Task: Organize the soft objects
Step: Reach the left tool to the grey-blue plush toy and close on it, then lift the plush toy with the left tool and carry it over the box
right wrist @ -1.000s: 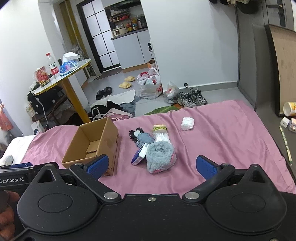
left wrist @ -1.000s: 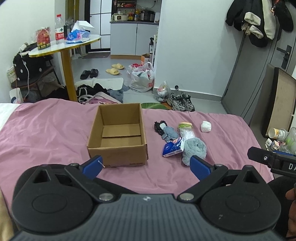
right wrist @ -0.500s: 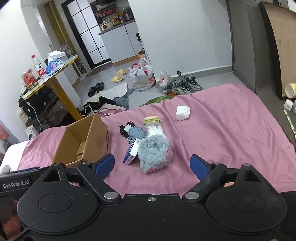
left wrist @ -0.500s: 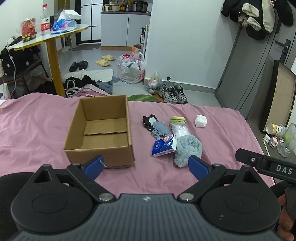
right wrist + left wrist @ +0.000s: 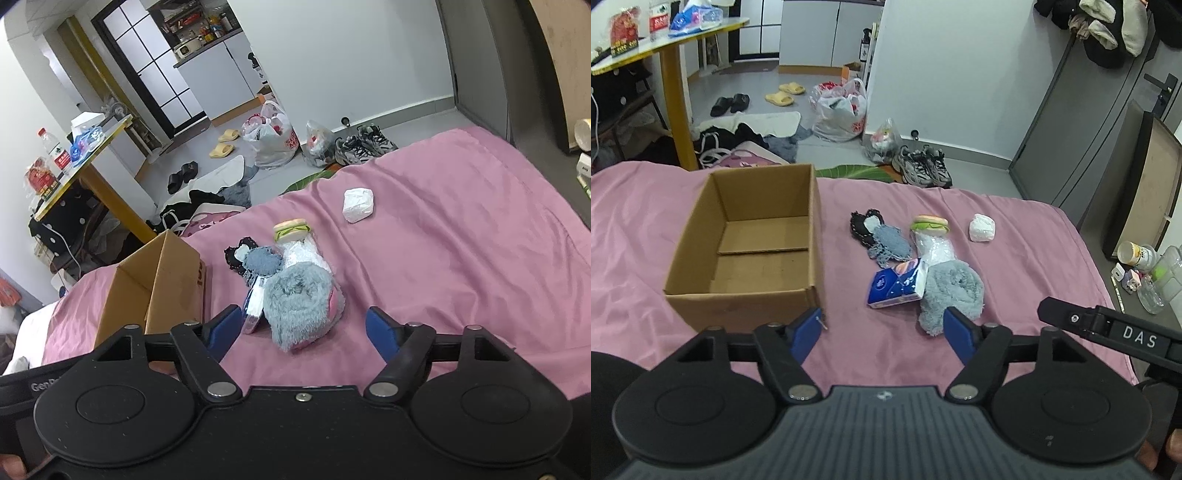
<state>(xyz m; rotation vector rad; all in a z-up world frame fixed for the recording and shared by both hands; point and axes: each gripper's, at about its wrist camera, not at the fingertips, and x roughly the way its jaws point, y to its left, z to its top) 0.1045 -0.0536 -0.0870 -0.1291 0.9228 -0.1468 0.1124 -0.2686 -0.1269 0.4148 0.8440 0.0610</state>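
Observation:
An empty open cardboard box sits on the pink bed sheet. Right of it lies a pile: a fluffy grey slipper, a blue tissue pack, a grey and black sock, a burger toy on a clear bag, and a white wad apart. My left gripper is open, just short of the box and the pile. My right gripper is open, its fingers flanking the slipper's near end.
The bed's far edge drops to a floor with shoes, plastic bags, slippers and clothes. A yellow table stands at far left. Jars and cups sit on the floor at the right. A door and board lean at right.
Both grippers have moved forward and down towards the pile; the box and soft things look larger and nearer. The right gripper now frames the grey slipper. Nothing has been picked up.

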